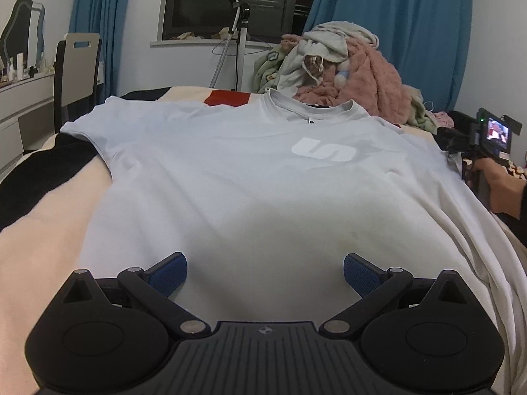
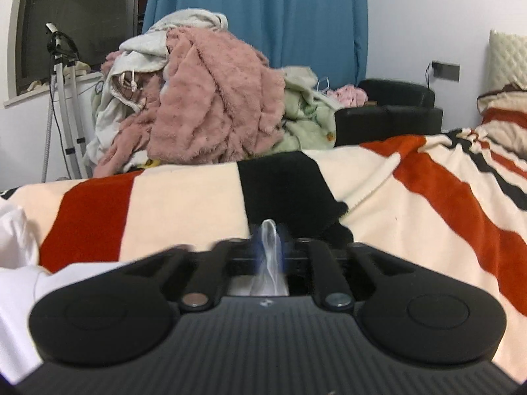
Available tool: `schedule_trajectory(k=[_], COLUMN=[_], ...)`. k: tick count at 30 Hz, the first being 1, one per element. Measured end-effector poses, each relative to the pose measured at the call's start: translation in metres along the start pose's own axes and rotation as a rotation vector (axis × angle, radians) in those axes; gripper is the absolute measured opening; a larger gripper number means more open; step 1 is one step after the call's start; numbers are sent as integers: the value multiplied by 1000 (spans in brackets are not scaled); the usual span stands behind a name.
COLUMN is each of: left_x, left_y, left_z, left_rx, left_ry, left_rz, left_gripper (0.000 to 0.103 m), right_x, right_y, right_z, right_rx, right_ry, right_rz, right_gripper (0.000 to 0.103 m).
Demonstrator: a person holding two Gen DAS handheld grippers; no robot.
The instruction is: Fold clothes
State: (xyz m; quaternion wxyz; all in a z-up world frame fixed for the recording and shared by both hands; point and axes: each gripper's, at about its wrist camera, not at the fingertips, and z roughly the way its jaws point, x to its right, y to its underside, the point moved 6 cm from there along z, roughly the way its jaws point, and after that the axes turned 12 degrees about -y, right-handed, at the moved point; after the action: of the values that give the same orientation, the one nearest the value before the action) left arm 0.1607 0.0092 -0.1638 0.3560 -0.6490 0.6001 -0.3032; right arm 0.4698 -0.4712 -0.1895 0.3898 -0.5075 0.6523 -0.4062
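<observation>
A pale grey-white T-shirt (image 1: 263, 177) with a white logo lies flat on the bed, collar at the far end. My left gripper (image 1: 265, 268) is open, its blue pads (image 1: 169, 271) wide apart just above the shirt's near hem. My right gripper (image 2: 270, 247) is shut on a pinch of the white shirt fabric (image 2: 270, 263), which sticks up between the blue pads. More of the white shirt (image 2: 16, 237) shows at the left of the right wrist view. The right gripper and the hand that holds it show at the shirt's right edge in the left wrist view (image 1: 490, 144).
The bed has a cream, red and black striped blanket (image 2: 428, 197). A heap of pink, green and grey clothes (image 1: 346, 72) lies beyond the collar. A chair (image 1: 77, 69) and a dresser stand at the left. A garment steamer (image 1: 240, 33) stands by the window.
</observation>
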Motion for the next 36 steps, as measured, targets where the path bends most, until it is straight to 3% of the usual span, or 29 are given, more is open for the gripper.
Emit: schedule_trajectory(k=[1,2,8,16,19,26,30,36], left_x=[-1,-1,-4,-16,-19,-21,-17,19], left_y=[0,-1,-4,-12,-13,-2,7,27], left_z=[0,-1,-13,-52,-73,-123,-151,-186], left_rx=[-1,-1,10,59,71,28,42,24], left_ry=[1,2,7,29,51,140,178,350], left_rz=[-2,-5,-25,-58,-67,-94,-58,17], left_gripper=[102,102,102,102,102,101,99,88], right_x=[-3,-6,-24,-88,-110,-131,-125,-102], right_y=[-1,-3,-11,7,25,77,91,89], right_z=[-10,-19,-80,-272,-347,-477,-503,-508], right_rx=[0,1,7,17,6,-22,3,48], right_ry=[-11,-22,-87,-229,-293,-407,-391,-363], right_rz=[-2,-5,-18,34,67,167,171,223], right_gripper=[87,91,89,89,89,89,89,89])
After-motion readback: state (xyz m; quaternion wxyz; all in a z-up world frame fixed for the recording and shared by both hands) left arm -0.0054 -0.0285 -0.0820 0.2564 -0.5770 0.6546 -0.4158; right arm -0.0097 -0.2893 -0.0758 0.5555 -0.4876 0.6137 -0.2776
